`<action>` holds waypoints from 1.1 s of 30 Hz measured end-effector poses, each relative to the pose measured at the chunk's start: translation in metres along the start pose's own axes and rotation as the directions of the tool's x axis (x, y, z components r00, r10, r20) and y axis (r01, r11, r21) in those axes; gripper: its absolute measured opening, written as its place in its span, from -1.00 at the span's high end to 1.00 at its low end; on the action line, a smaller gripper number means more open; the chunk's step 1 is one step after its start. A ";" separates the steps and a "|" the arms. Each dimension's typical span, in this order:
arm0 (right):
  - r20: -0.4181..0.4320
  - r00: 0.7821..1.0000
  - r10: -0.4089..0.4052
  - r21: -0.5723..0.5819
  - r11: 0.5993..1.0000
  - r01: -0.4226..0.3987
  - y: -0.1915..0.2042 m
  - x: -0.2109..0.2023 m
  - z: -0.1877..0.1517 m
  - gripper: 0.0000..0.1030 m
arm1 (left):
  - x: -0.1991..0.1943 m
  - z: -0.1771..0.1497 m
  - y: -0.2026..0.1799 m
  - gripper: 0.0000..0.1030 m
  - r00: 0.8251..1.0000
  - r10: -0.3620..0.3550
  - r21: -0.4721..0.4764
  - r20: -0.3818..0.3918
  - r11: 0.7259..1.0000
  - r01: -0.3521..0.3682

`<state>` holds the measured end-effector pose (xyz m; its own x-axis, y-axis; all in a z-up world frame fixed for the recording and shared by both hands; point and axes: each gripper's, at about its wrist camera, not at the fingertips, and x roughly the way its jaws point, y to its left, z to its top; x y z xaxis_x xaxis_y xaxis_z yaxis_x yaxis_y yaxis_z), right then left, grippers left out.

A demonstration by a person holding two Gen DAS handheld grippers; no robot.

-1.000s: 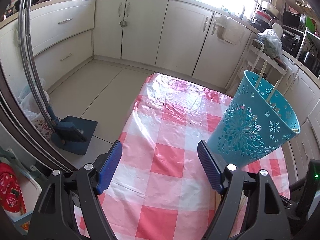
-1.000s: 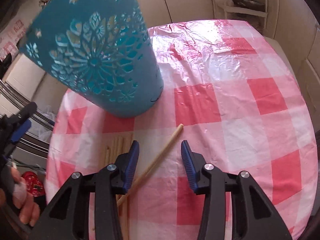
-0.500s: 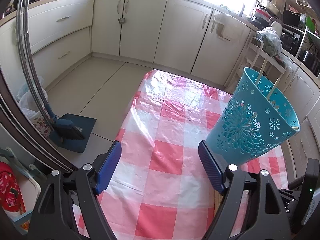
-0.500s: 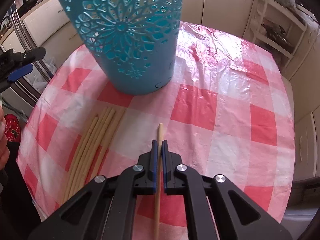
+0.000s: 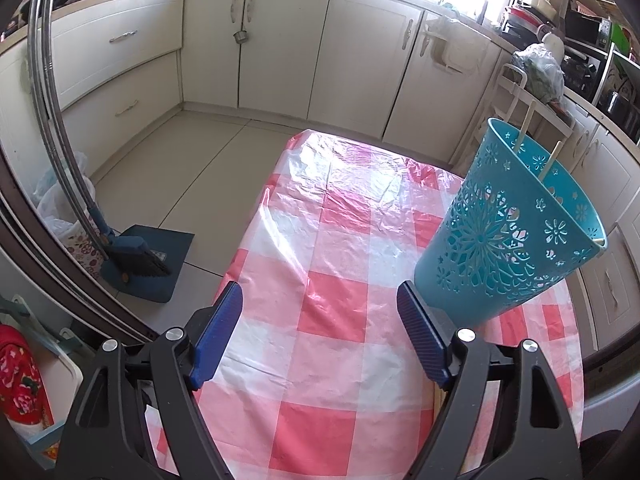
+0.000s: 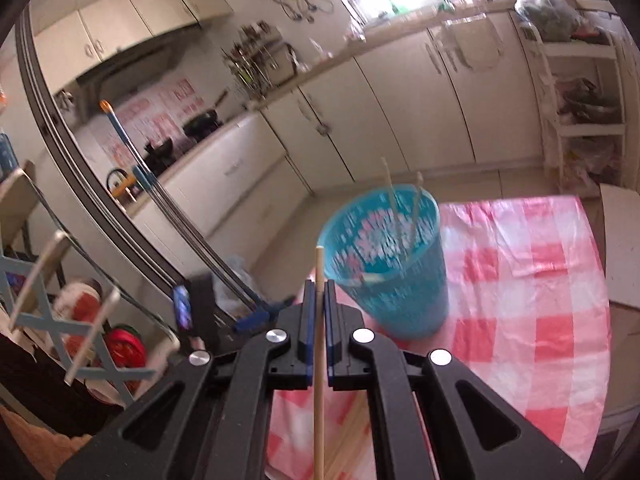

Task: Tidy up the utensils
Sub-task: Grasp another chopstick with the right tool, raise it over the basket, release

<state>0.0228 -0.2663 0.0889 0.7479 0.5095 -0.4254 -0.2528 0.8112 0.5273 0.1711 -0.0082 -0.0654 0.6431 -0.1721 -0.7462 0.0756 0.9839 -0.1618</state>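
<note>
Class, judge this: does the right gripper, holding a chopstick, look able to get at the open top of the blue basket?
Probably yes: the right gripper with its chopstick faces the blue basket, whose mouth is open apart from two sticks.

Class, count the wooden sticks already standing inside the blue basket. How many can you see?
2. Both stand in the blue basket, poking above its rim: one stick on the left, the other stick just right of it. More may be hidden inside.
</note>
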 end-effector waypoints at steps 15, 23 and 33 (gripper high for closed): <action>0.475 0.815 -0.333 0.008 0.927 0.374 0.008 0.071 0.081 0.90 | -0.013 0.001 -0.012 -0.55 0.998 0.032 0.065 0.057 0.997 -0.036; 0.415 0.831 -0.371 -0.007 0.912 0.410 -0.005 0.093 0.056 0.89 | -0.018 0.002 -0.023 -0.58 0.997 0.028 0.110 0.066 0.993 -0.035; 0.374 0.859 -0.350 -0.012 0.924 0.382 -0.003 0.062 0.028 0.42 | -0.013 0.002 -0.021 -0.60 0.998 0.039 0.098 0.045 0.994 -0.044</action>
<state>0.0870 -0.2447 0.0817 0.9605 0.0464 -0.2744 0.0446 0.9476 0.3164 0.1627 -0.0262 -0.0513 0.6793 -0.1309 -0.7221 0.1219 0.9904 -0.0649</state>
